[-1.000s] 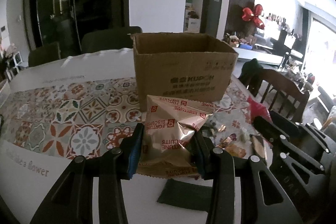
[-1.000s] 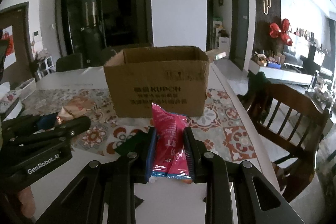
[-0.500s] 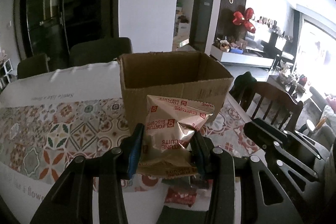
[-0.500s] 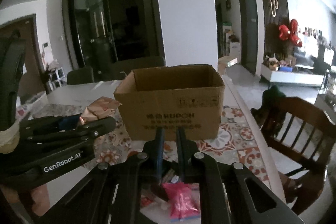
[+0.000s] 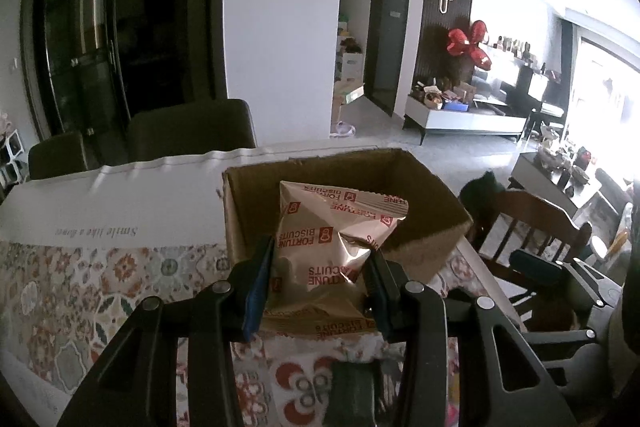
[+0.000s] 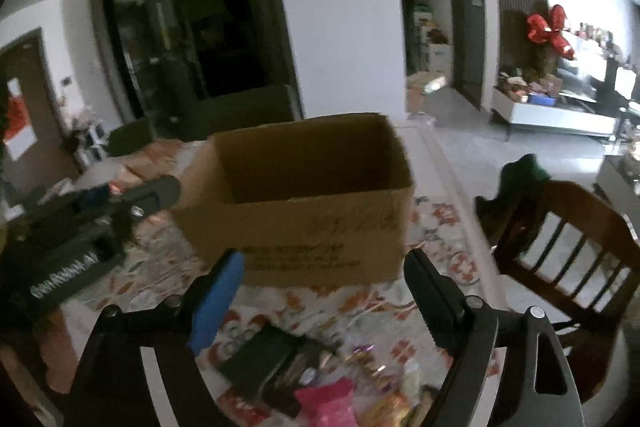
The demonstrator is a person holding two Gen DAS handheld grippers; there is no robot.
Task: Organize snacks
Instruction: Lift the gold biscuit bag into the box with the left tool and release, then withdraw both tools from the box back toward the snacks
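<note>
My left gripper point(image 5: 320, 267) is shut on a gold Fortune Biscuits bag point(image 5: 332, 243) and holds it up over the near rim of the open cardboard box point(image 5: 424, 247). In the right wrist view my right gripper point(image 6: 322, 279) is open and empty above the table, in front of the box point(image 6: 320, 219). A pink snack packet point(image 6: 328, 403) lies on the table below it among several small snacks. The left gripper shows at the left of the right wrist view point(image 6: 120, 199).
A patterned tablecloth point(image 5: 80, 287) covers the table. A dark flat packet point(image 6: 260, 359) lies near the pink packet. A wooden chair point(image 6: 568, 251) stands at the table's right side. Dark chairs point(image 5: 192, 131) stand at the far side.
My left gripper rose with the biscuit bag and moved toward the box opening. My right gripper let go of the pink packet, rose and opened wide.
</note>
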